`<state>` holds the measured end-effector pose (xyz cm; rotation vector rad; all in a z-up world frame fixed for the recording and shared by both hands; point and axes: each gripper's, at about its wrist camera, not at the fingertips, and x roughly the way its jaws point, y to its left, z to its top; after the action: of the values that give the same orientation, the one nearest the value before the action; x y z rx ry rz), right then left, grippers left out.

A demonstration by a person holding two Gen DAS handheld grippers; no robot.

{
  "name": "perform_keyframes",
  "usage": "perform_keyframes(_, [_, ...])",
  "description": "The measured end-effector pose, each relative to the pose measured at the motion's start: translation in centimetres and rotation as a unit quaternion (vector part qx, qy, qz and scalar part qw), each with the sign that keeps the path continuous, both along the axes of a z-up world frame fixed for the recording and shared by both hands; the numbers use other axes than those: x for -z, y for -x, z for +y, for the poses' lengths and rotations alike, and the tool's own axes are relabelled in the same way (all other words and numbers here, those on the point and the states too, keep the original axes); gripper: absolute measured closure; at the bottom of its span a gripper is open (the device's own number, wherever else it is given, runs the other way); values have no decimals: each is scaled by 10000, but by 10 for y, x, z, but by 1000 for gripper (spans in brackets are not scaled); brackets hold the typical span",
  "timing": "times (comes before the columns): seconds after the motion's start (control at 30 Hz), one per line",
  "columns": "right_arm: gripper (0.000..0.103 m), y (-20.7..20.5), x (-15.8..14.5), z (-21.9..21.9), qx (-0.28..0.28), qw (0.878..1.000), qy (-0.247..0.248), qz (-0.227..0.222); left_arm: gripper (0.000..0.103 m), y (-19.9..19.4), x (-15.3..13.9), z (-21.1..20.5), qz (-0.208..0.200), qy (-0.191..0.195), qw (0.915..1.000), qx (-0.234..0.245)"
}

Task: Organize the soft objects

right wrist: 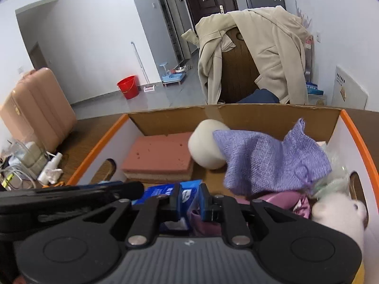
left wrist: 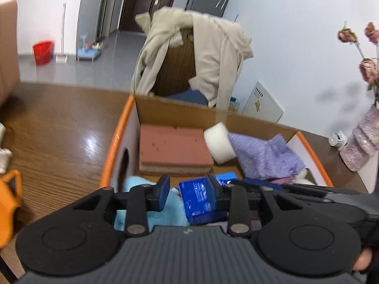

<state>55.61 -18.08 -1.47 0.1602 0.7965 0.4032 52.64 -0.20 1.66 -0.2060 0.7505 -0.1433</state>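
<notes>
An orange-rimmed cardboard box (left wrist: 118, 130) (right wrist: 99, 142) holds a pink sponge block (left wrist: 173, 149) (right wrist: 158, 156), a white roll (left wrist: 219, 142) (right wrist: 206, 149), a purple cloth (left wrist: 265, 156) (right wrist: 267, 158), a light blue fluffy cloth (left wrist: 154, 215) and a white plush toy (right wrist: 338, 215). My left gripper (left wrist: 187, 194) hovers open over the box, with a blue tissue pack (left wrist: 199, 196) lying between its fingers. My right gripper (right wrist: 189, 201) is over the box's near side, its fingers close together around the edge of the blue tissue pack (right wrist: 187, 196).
The box stands on a brown wooden table (left wrist: 59, 137). A chair draped with a beige coat (left wrist: 208, 59) (right wrist: 260, 54) is behind the box. A pink vase (left wrist: 364, 139) stands at right. Clutter and a bottle (right wrist: 47, 165) lie at left. A pink suitcase (right wrist: 35, 108) stands beyond.
</notes>
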Motion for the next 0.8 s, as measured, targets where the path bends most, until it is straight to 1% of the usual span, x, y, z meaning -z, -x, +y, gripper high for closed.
perform_keyframes(0.07, [89, 6, -9, 2, -102, 9999, 75, 46, 62, 12, -19, 3, -181, -47, 9998, -45])
perform_keyframes(0.1, [89, 9, -12, 4, -190, 9994, 259, 108, 61, 19, -28, 4, -261, -59, 9996, -75])
perform_keyframes(0.17, [89, 12, -10, 11, -376, 9974, 572, 202, 59, 31, -41, 5, -349, -98, 9993, -131])
perform_keyframes(0.2, [89, 14, -5, 13, -397, 9971, 611, 216, 59, 38, -46, 5, -374, -114, 9991, -140])
perform_keyframes(0.27, [88, 18, 2, 11, -342, 9978, 483, 301, 55, 54, -57, 6, -473, -204, 9986, -98])
perform_keyframes(0.3, [89, 20, 4, 11, -286, 9978, 460, 394, 55, 60, -61, 6, -519, -260, 9983, -97])
perform_keyframes(0.33, [87, 24, 1, 11, -246, 9979, 466, 383, 53, 69, -66, 6, -564, -329, 9978, -83])
perform_keyframes(0.43, [86, 44, -25, 6, -179, 9990, 372, 164, 50, 86, -78, 6, -626, -434, 9971, -79])
perform_keyframes(0.5, [86, 62, -57, -4, -108, 9994, 297, -114, 48, 100, -86, 5, -713, -509, 9961, -59])
perform_keyframes(0.53, [86, 70, -69, -10, -76, 9993, 281, -219, 44, 109, -91, 4, -785, -563, 9953, -27])
perform_keyframes(0.57, [82, 81, -86, -18, -45, 9990, 290, -344, 38, 115, -95, 3, -856, -611, 9945, -5])
perform_keyframes(0.6, [80, 88, -98, -24, -10, 9986, 317, -432, 35, 123, -100, 2, -934, -677, 9933, 33])
perform_keyframes(0.67, [64, 106, -121, -41, 152, 9969, 476, -605, 29, 142, -108, -1, -1092, -903, 9898, 140])
perform_keyframes(0.7, [60, 115, -130, -49, 243, 9959, 543, -688, 27, 150, -111, -2, -1150, -995, 9882, 157])
perform_keyframes(0.73, [52, 125, -139, -58, 319, 9946, 594, -789, 24, 159, -115, -3, -1205, -1066, 9869, 119])
perform_keyframes(0.77, [48, 135, -146, -68, 405, 9933, 650, -871, 22, 165, -117, -3, -1236, -1076, 9865, 41])
perform_keyframes(0.8, [48, 144, -152, -77, 519, 9916, 743, -921, 21, 171, -118, -3, -1253, -1064, 9864, -10])
